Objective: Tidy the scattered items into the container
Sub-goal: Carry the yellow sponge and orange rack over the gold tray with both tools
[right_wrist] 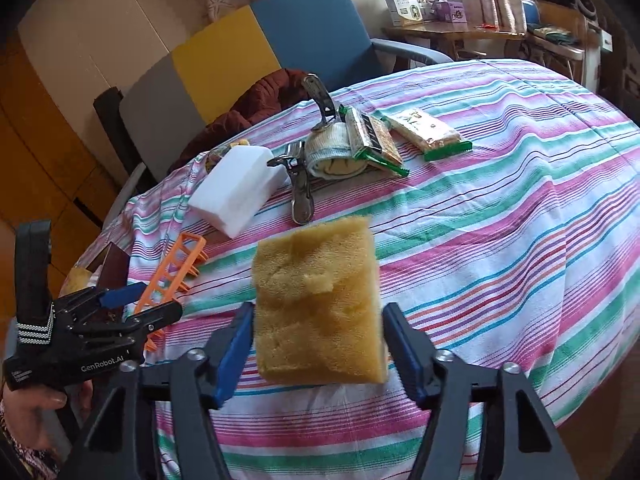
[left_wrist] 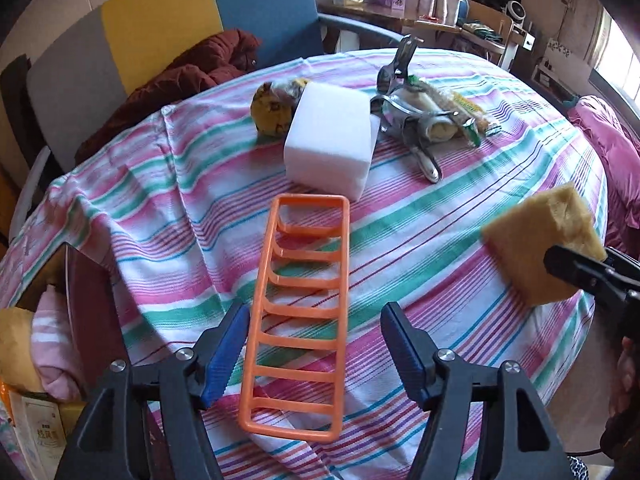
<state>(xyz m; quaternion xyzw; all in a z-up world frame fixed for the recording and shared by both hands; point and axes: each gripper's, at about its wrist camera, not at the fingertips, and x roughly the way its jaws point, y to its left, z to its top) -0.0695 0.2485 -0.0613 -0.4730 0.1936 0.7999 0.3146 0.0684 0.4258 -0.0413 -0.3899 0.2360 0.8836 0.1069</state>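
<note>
The right gripper (right_wrist: 318, 350) is clamping a yellow sponge (right_wrist: 318, 304) between its blue pads (right_wrist: 234, 354), holding it in the air above the near side of the striped tablecloth (right_wrist: 500, 240). The left gripper (left_wrist: 314, 354) is hovering with its fingers spread wide around the near part of an orange rack (left_wrist: 300, 312), gripping nothing; the left pad is sitting just beside the rack's left rail, and the right pad is standing clear of it. The rack is lying flat on the cloth, running away from the gripper. Just beyond the rack's far end a white block (left_wrist: 330, 142) is resting on the cloth. Behind the block a yellow patterned item (left_wrist: 272, 110) is lying, partly hidden. Right of the block, metal utensils (left_wrist: 404, 120) are piled with a rolled cloth (right_wrist: 332, 156) and two green-edged snack packs (right_wrist: 428, 130). Left of the rack, off the table edge, an open box (left_wrist: 44, 320) is holding pink fabric. Beyond the table, a dark red garment (left_wrist: 188, 76) is lying on a chair (left_wrist: 160, 16).
</note>
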